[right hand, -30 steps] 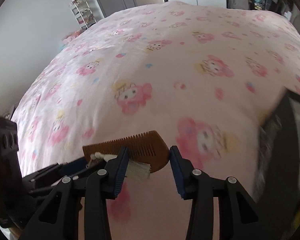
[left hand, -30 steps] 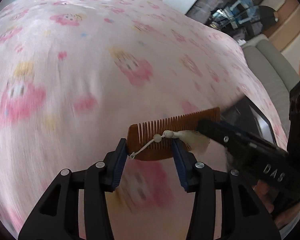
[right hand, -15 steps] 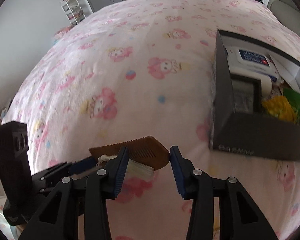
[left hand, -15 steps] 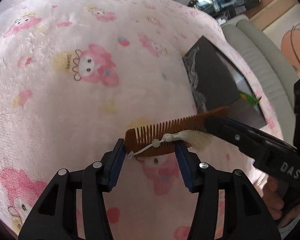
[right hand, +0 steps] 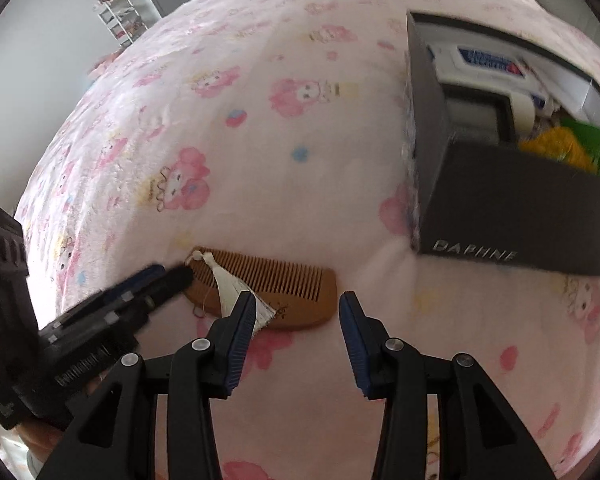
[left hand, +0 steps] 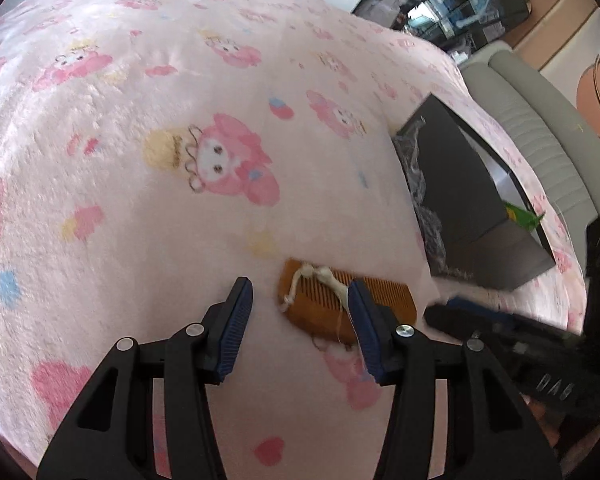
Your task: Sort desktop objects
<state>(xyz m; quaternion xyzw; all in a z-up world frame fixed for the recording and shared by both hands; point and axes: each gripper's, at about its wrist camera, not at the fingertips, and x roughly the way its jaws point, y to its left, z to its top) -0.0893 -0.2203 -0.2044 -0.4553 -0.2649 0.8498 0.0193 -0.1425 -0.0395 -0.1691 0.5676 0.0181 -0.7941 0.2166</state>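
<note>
Brown wooden comb (right hand: 268, 294), fine teeth, white tassel (right hand: 236, 292) on a beaded cord, lies flat on the pink cartoon-print blanket (right hand: 260, 140). Left gripper (left hand: 300, 300) released, jaws apart, comb beside its right finger. Right gripper (right hand: 298, 306) spread wide, holding nothing, comb just ahead. Black box (right hand: 512, 216) reads "DAPHNE"; contents blurred, partly cut off.

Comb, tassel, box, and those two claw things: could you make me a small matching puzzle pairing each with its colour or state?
Things:
1. wooden comb
2. tassel
3. box
4. left gripper and right gripper

Descriptions:
a. dark, holding several items
b. open, holding nothing
c. brown, lying flat on the pink blanket
d. white, draped across the comb

Pairs: 1-c, 2-d, 3-a, 4-b
</note>
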